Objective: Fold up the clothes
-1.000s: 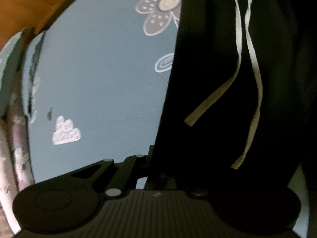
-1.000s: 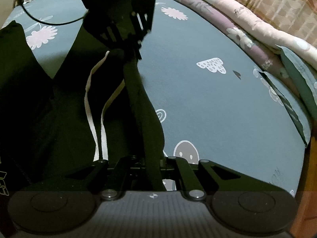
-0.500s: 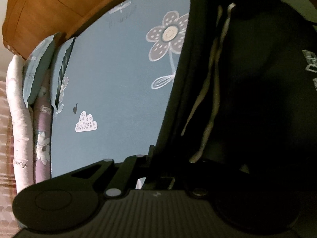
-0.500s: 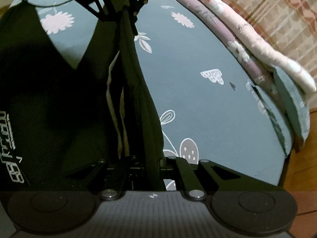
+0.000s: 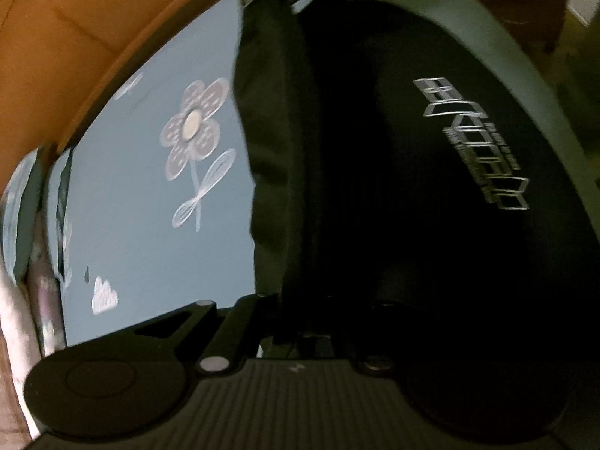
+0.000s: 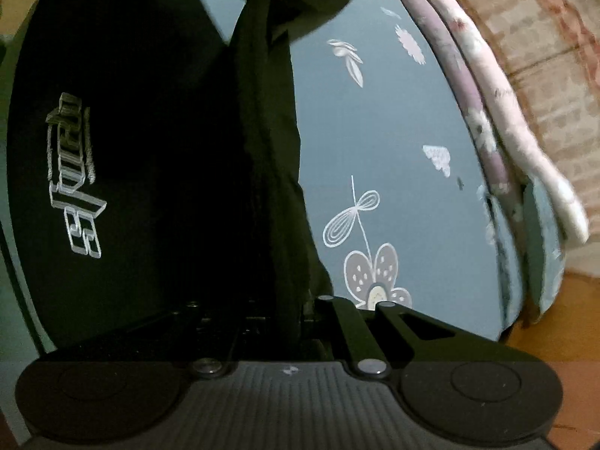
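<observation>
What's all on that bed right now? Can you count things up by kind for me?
Black garment: 1
Blue printed bedsheet: 1
Rolled quilts along the bed's edge, pink and purple: 2
Blue pillows at the edge: 2, as far as the blur shows
Grippers, left and right, both shut on the garment: 2
Total: 8

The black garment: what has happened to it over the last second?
The black garment, stretched between both grippers, has been carried across the blue bedsheet. Its white drawstrings have gone from sight, and silver lettering now shows. Left gripper and right gripper stay clamped on its edge.
</observation>
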Available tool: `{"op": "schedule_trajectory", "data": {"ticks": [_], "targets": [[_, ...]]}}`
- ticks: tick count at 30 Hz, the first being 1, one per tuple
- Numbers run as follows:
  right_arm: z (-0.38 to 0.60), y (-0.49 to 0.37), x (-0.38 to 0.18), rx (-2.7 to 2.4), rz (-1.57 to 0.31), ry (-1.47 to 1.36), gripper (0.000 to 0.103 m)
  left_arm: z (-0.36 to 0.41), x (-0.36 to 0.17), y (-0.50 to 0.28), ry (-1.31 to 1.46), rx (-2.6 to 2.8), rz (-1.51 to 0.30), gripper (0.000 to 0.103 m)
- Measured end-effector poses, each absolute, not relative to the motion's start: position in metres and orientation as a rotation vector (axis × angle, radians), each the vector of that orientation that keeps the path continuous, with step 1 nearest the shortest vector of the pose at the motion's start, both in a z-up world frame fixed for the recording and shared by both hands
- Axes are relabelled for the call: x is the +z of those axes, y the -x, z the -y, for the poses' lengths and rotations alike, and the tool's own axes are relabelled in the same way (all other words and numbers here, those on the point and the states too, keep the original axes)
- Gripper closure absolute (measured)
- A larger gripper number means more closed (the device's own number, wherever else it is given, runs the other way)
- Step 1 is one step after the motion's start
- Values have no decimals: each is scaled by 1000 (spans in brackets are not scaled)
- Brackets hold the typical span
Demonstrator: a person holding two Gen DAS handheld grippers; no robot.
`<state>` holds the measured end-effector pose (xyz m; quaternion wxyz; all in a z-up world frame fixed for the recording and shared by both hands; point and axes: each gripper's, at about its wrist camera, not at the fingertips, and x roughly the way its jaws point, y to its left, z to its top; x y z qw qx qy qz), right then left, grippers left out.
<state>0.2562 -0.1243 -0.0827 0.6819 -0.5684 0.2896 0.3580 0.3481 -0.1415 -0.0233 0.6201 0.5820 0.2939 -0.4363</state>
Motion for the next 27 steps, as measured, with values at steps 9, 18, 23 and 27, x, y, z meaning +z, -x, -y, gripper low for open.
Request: {"op": "schedule_trajectory", "data": {"ticks": [9, 18, 23, 27], "targets": [[133, -214, -113, 806, -604, 1458, 96, 160, -27, -288, -1435, -1186, -573, 103], [140, -202, -153, 832, -682, 1494, 96, 181, -57, -262, -1434, -1282, -617, 103], [132, -204, -140, 799, -663, 1458, 96, 179, -51, -262, -1423, -1285, -625, 103], [127, -197, -122, 803, -651, 1416, 96, 172, -33, -251, -1464, -1325, -586, 103]]}}
